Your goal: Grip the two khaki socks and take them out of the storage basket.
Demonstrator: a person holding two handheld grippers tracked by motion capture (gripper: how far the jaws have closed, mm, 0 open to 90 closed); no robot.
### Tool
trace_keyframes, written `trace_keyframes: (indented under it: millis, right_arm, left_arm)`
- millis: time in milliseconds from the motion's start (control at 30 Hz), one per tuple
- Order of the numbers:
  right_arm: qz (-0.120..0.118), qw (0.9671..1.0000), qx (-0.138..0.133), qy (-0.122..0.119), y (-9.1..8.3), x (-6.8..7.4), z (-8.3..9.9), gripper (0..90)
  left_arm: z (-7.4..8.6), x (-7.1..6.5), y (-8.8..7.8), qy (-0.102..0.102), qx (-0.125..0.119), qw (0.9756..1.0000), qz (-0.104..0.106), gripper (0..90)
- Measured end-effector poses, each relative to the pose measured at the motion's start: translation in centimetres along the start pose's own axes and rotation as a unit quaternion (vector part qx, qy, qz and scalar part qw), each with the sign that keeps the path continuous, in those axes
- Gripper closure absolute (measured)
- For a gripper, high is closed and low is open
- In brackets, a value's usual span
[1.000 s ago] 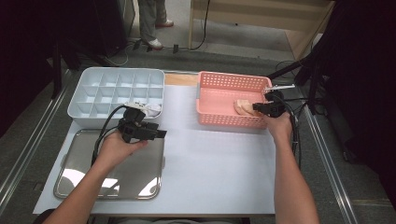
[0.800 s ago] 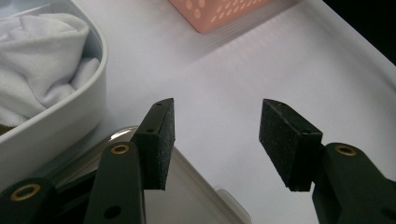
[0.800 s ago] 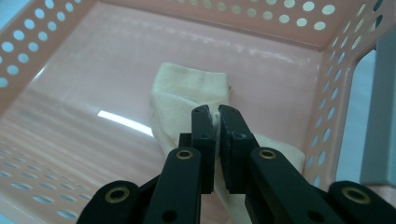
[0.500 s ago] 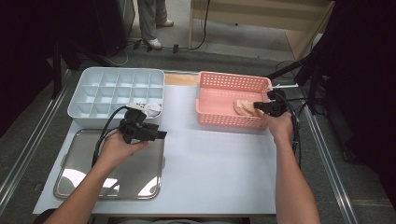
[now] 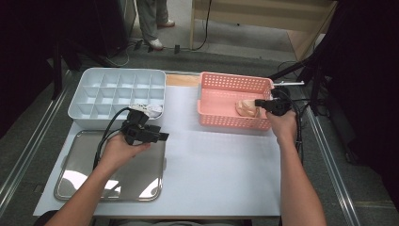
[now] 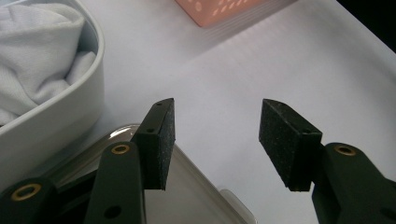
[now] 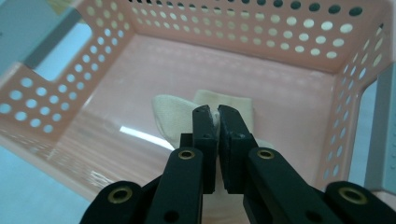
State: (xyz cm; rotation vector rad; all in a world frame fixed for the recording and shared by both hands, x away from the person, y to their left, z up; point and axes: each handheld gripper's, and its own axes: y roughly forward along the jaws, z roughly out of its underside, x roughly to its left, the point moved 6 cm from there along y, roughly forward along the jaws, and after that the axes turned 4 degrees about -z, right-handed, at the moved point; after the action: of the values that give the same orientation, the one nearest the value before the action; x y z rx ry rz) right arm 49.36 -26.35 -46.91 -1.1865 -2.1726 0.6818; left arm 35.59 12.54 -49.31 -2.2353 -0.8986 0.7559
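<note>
From the high view, the right gripper [image 5: 261, 102] is reaching into the pink basket [image 5: 234, 83] from its right end, the forearm running straight up the counter [image 5: 221, 165] and the wrist bent left over the rim. The beige cloth [image 5: 245, 108] is lying right at the tips of its fingers, bunched on the basket floor, so this hand is by far the nearer one. The left gripper [image 5: 162, 137] is hovering well apart, over the steel tray [image 5: 80, 174], pointing right, just below the white divided tray [image 5: 89, 87].

In the left gripper view, the fingers [image 6: 161, 140] are standing wide apart with nothing between them; bare counter is lying ahead, and a white cloth [image 6: 32, 56] is sitting in the tray compartment to their left.

In the right gripper view, the fingers [image 7: 205, 135] have just been closing and are now nearly together, pinching a fold of the beige cloth at their tips. The rest of the cloth is spreading ahead and to the left of them, its long axis running crosswise. Lifting it straight up looks like the coming move.
</note>
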Motion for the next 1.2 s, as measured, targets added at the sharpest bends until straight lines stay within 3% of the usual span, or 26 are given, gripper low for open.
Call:
trace_keyframes:
  millis: [567, 900, 1200]
  right_arm:
    - [-0.029, 0.9991, -0.022, -0.022, -2.7, 4.2, -1.2, 87.7]
    - [-0.048, 0.9965, -0.037, -0.057, -5.2, 8.1, -1.6, 87.6]
    - [-0.078, 0.9933, -0.044, -0.073, -6.6, 11.5, -0.4, 87.6]
  left_arm:
    - [-0.3, -0.5, 0.5, 0.006, 0.001, 1.0000, 0.007, 46.5]
    - [-0.5, -0.8, 0.8, 0.013, 0.001, 0.9999, 0.010, 46.7]
    - [-0.9, -1.1, 1.1, 0.015, -0.001, 0.9998, 0.014, 46.8]
